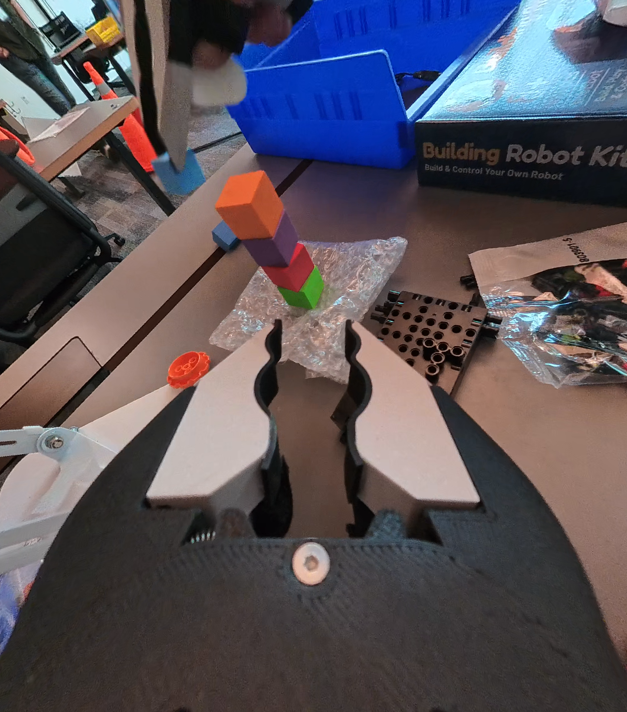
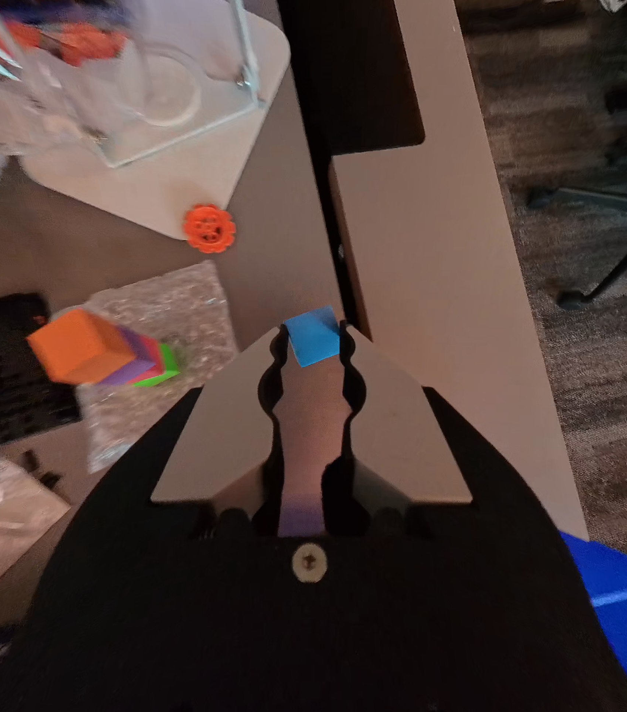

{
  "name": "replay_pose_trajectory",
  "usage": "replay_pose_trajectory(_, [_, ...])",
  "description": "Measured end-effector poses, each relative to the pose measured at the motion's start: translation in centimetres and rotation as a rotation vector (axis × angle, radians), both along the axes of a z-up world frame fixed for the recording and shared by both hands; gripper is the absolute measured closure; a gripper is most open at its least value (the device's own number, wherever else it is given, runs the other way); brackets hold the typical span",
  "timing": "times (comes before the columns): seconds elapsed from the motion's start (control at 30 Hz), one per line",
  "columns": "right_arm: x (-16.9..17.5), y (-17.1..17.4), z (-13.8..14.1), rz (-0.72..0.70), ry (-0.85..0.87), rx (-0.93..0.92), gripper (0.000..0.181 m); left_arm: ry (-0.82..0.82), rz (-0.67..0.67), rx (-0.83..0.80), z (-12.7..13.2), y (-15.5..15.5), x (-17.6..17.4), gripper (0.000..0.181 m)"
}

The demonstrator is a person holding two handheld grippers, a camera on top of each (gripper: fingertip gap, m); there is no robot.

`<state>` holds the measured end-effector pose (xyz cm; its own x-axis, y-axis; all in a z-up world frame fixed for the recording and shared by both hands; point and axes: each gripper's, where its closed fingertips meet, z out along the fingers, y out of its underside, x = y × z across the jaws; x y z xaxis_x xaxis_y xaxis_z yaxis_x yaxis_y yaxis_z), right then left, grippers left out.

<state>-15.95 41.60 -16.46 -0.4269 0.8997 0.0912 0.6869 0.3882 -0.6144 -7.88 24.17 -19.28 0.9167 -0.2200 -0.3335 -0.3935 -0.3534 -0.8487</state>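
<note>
1. A blue cube [image 2: 314, 336] is clamped between the jaws of the right gripper [image 2: 312, 339], held in the air beside the stack [image 1: 271, 240].
2. The stack of orange, purple, red and green cubes stands tilted on bubble wrap [image 1: 342, 293].
3. The left gripper [image 1: 314, 331] is held just before the stack, jaws apart, nothing gripped.
4. A second blue cube [image 1: 224, 235] is seen behind the stack.

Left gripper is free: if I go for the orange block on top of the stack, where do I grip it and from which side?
Judging by its pose, take the orange block by two opposite side faces, coming from above. It tops a leaning stack on bubble wrap, so a sideways approach risks toppling it. The left gripper is open and low by the stack's base.
</note>
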Motion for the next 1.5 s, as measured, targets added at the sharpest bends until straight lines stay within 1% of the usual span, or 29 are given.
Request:
replay_pose_trajectory(0.1, [3.1, -1.7, 2.5, 0.035, 0.019, 0.01, 0.156, 0.0, -0.004, 0.001, 0.0, 0.1, 0.3, 0.15])
replay_pose_trajectory(0.2, [5.3, -4.6, 4.6, 0.096, 0.033, 0.034, 0.156, 0.006, -0.003, -0.002, -0.1, 0.2, 0.3, 0.15])
replay_pose_trajectory(0.3, [6.4, -7.3, 4.8, 0.155, -0.016, 0.118, 0.156, 0.003, 0.002, -0.006, -0.2, 0.2, 0.1, 0.15])
replay_pose_trajectory(0.4, [6.7, -8.8, 4.4, 0.164, -0.068, 0.173, 0.156, 0.012, 0.014, -0.014, -0.5, 0.1, -0.4, 0.15])
replay_pose_trajectory(0.6, [6.3, -9.6, 3.9, 0.122, -0.118, 0.164, 0.156, -0.006, 0.019, -0.007, -0.4, 0.1, -0.7, 0.15])
replay_pose_trajectory(0.77, [5.9, -10.2, 3.1, 0.121, -0.146, 0.167, 0.156, 0.002, 0.012, -0.01, -0.4, 0.1, -0.4, 0.15])
replay_pose_trajectory(0.87, [6.0, -9.9, 2.5, 0.109, -0.172, 0.206, 0.156, 0.001, 0.013, -0.009, -0.4, 0.1, -0.5, 0.15])
replay_pose_trajectory(1.0, [6.1, -9.8, 2.1, 0.101, -0.19, 0.212, 0.155, 0.0, 0.013, -0.01, -0.5, 0.1, -0.5, 0.15])
replay_pose_trajectory(1.5, [5.8, -9.8, 2.6, 0.054, -0.179, 0.165, 0.155, -0.001, 0.012, -0.012, -0.5, 0.1, -0.6, 0.15])
